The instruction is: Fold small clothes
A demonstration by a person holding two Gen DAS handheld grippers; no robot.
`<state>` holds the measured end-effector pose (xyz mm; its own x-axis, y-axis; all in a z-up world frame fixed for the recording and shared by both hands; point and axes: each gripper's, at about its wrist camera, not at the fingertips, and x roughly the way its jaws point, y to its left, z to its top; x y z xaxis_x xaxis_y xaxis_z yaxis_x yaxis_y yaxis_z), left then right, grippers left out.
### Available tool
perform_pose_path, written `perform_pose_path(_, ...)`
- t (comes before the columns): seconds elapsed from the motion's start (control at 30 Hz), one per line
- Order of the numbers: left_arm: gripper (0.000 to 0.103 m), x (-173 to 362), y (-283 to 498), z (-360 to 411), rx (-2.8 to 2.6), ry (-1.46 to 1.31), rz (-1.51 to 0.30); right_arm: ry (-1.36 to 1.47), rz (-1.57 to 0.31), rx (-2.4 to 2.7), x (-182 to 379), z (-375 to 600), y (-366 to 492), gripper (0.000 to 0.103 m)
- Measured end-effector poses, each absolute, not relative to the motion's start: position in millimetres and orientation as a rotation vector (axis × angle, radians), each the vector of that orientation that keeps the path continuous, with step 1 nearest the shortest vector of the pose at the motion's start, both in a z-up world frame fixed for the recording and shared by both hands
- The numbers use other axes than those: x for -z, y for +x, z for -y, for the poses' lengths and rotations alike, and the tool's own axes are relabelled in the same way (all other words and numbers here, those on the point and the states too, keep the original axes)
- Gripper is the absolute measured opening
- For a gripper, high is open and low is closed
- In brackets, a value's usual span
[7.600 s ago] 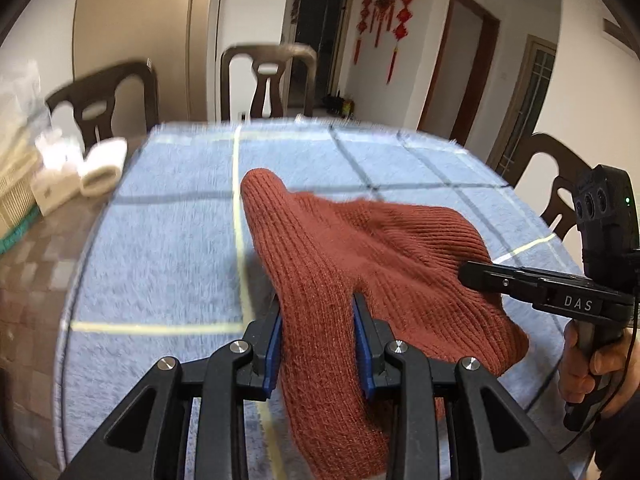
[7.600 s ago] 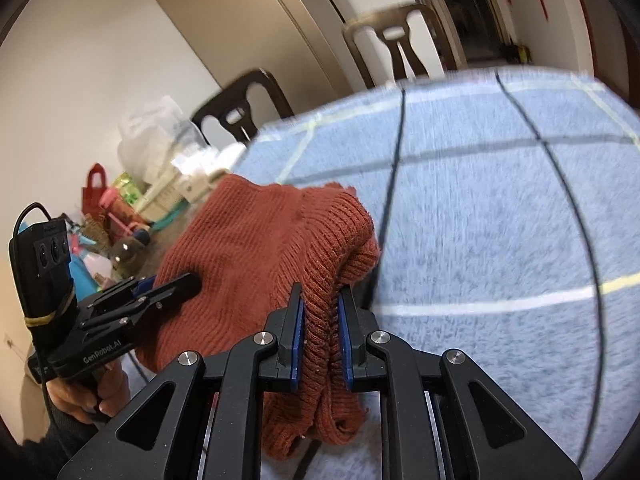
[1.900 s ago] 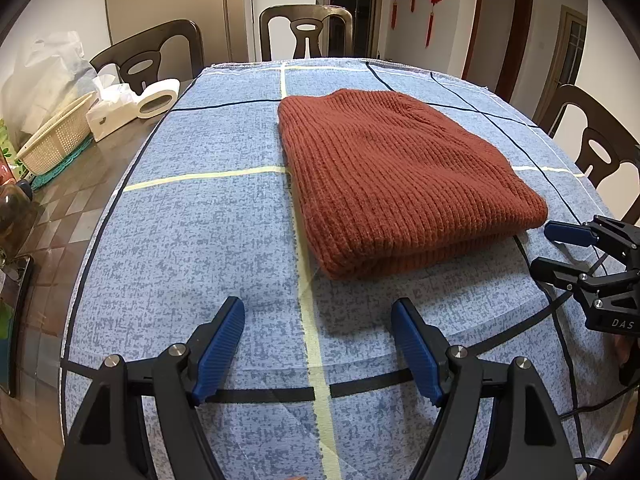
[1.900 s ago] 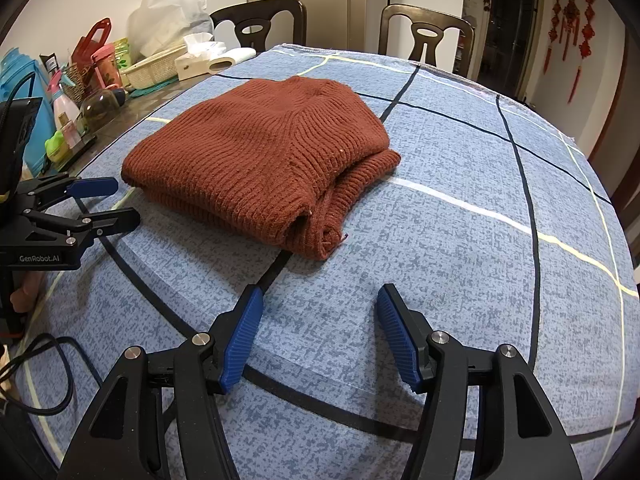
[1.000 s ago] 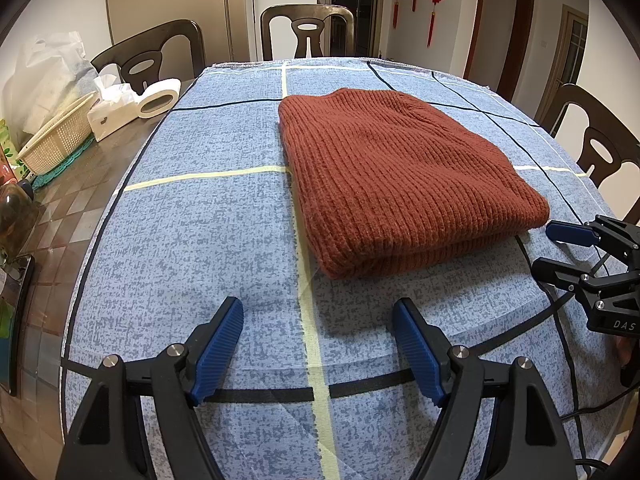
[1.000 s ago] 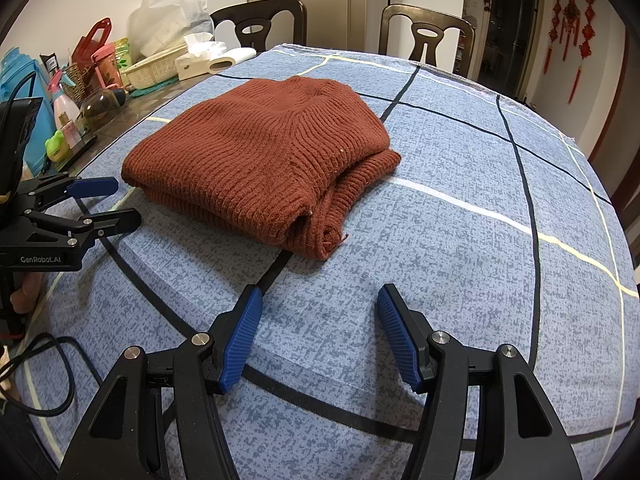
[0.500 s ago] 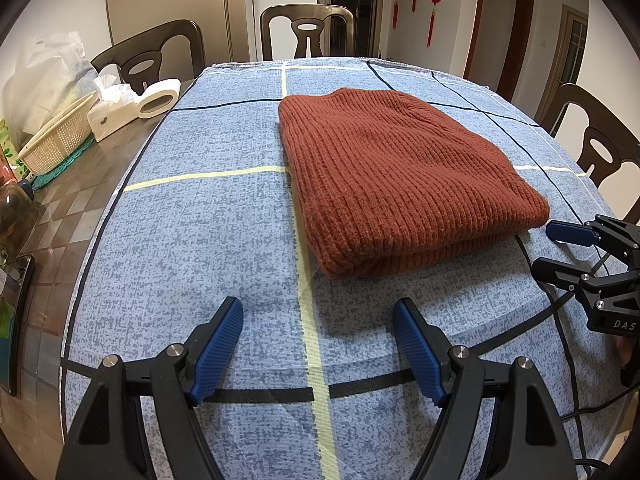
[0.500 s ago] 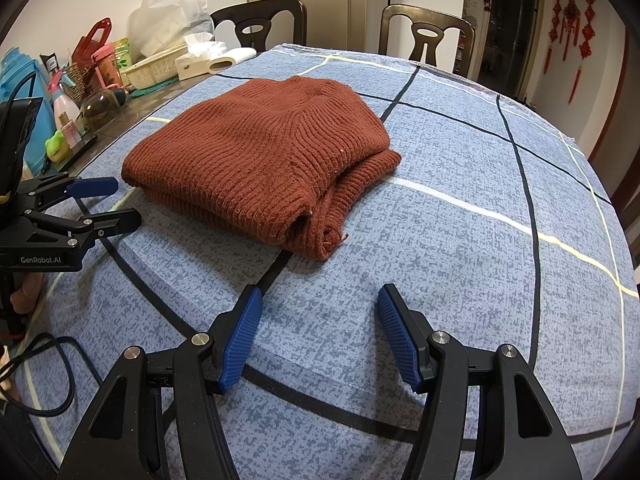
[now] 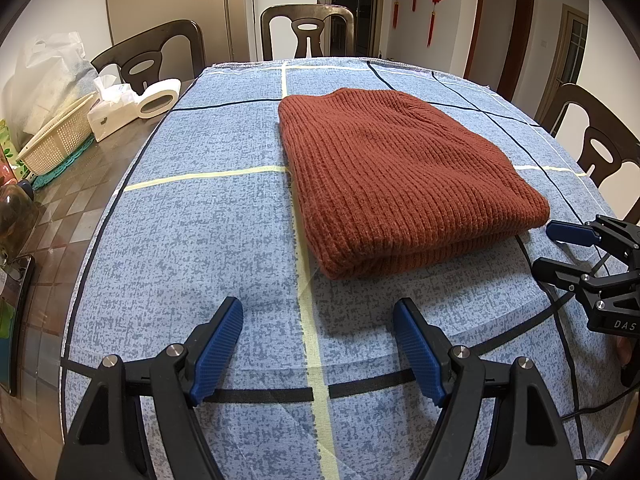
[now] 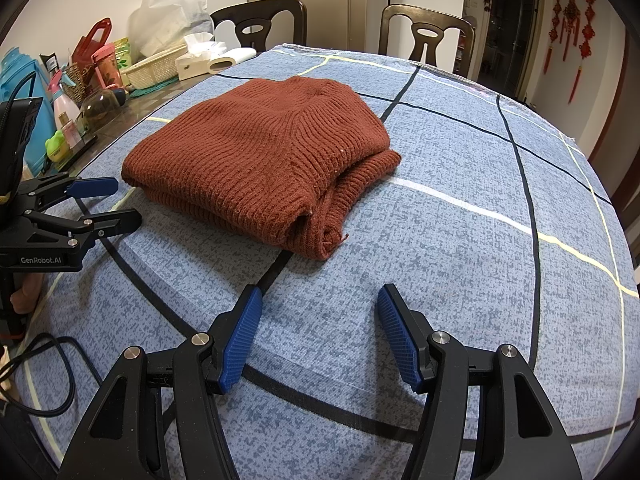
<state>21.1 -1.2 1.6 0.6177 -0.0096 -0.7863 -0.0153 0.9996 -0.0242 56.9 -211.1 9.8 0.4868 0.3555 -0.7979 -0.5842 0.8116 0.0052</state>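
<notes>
A rust-red knitted sweater (image 9: 396, 176) lies folded in a neat stack on the blue checked tablecloth (image 9: 208, 240); it also shows in the right wrist view (image 10: 264, 160). My left gripper (image 9: 318, 312) is open and empty, held back from the sweater's near edge. My right gripper (image 10: 318, 300) is open and empty, a little short of the sweater's folded corner. Each gripper shows in the other's view: the right one (image 9: 560, 248) beside the sweater's right edge, the left one (image 10: 114, 200) beside its left edge.
A wicker basket (image 9: 56, 140), tissue box (image 9: 108, 114) and tape roll (image 9: 158, 98) sit on the bare table at the left. Bottles and bags (image 10: 80, 80) crowd that side. Dark chairs (image 9: 308, 30) ring the table. A cable (image 10: 48, 376) trails near the left edge.
Since 7.6 s ago both grippers let go of the sweater and drew back; it now lies folded flat. Over the last two seconds nothing has visibly moved.
</notes>
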Motion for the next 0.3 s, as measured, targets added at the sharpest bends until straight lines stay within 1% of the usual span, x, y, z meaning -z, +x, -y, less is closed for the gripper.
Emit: perform_pose_path(0.3, 0.080, -1.9, 20.7, 1.1, -0.006, -0.030, -0.905, -0.283, -0.894, -0.581, -9.7, 211.1, 56.9, 0.061)
